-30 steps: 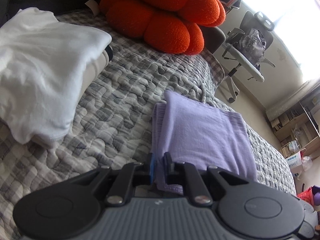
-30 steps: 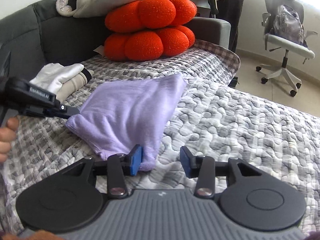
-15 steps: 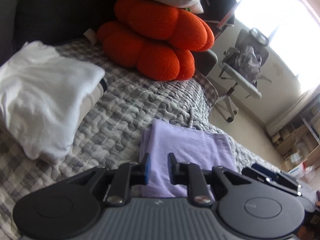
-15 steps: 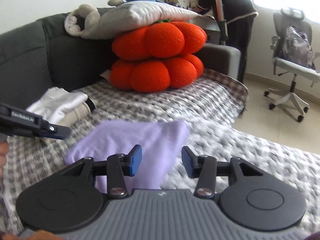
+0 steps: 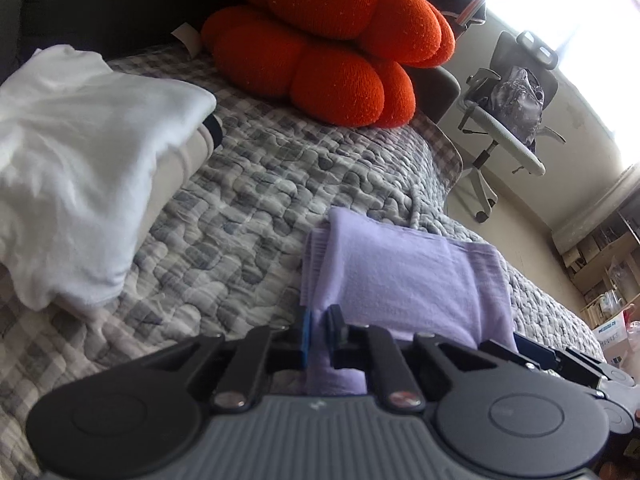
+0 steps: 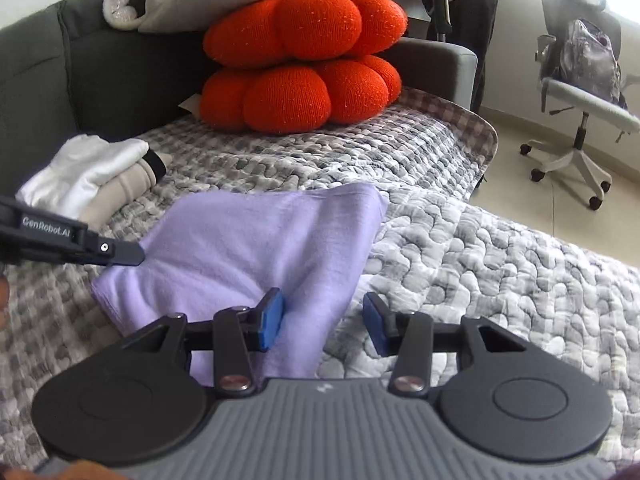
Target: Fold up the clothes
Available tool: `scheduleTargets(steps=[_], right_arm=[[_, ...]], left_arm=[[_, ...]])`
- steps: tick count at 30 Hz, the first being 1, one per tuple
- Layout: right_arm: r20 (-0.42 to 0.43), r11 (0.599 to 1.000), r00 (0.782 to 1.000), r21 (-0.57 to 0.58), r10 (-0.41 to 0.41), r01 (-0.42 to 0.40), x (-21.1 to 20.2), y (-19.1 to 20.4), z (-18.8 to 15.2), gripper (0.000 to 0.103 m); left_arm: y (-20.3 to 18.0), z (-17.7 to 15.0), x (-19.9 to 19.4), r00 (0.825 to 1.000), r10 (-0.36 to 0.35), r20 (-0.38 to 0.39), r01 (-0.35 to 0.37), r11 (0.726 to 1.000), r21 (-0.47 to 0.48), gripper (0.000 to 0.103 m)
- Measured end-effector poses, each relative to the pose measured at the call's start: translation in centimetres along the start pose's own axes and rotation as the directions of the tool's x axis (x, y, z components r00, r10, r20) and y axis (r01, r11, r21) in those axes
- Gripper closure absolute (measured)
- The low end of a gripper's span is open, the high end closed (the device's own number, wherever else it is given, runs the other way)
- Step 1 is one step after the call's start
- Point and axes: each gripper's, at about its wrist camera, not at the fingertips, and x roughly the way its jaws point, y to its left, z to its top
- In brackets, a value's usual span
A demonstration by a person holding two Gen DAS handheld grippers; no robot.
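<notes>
Nearest: left gripper (image 5: 316,330) pinching near edge of lilac garment (image 5: 408,276), cloth caught between pads; right gripper (image 6: 324,322) spread, empty, poised over garment's near right corner, not touching it as far as visible; garment lies part-folded, flat on quilted cover (image 6: 500,248); step judged: securing second corner for next fold; next move wants right pads closed on corner, both lifting together; beyond: folded white-and-beige stack (image 5: 80,168), orange cushions (image 6: 300,60).

Quilt (image 6: 500,264): folded cloth (image 6: 256,248) on it, centre; stacked folded clothes (image 6: 92,176) left of cloth; round cushions (image 6: 300,60) behind, against sofa back (image 6: 100,72); office chair (image 6: 580,92) right, off quilt.
</notes>
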Motion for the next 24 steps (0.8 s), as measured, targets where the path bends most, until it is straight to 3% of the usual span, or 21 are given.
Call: scheduleTargets(steps=[5,13,20,24], right_arm=[[0.004,1.0,1.0,-0.012,0.001,0.0,-0.2,0.0,0.0,0.055],[-0.001,1.0,1.0,-0.015,0.008,-0.008,-0.4,-0.1,0.0,0.055],[0.008,1.0,1.0,-0.028,0.012,-0.012,-0.6,-0.1,0.2,0.054],[0.028,1.0,1.0,-0.019,0.012,-0.012,-1.0,-0.5,0.4,0.054]], left_arm=[[-0.2,0.1,-1.4,1.0,-0.021,0.019,0.021,1.0,-0.004,0.099],[0.9,0.3,-0.9,0.998,-0.055,-0.013,0.055,0.998,-0.018,0.098],[0.4,1.5,-0.4,0.996,-0.087,-0.015,0.088,0.996,0.003,0.08],[-0.2,1.9,1.1,0.995,-0.087,-0.052,0.088,0.996,0.017,0.077]])
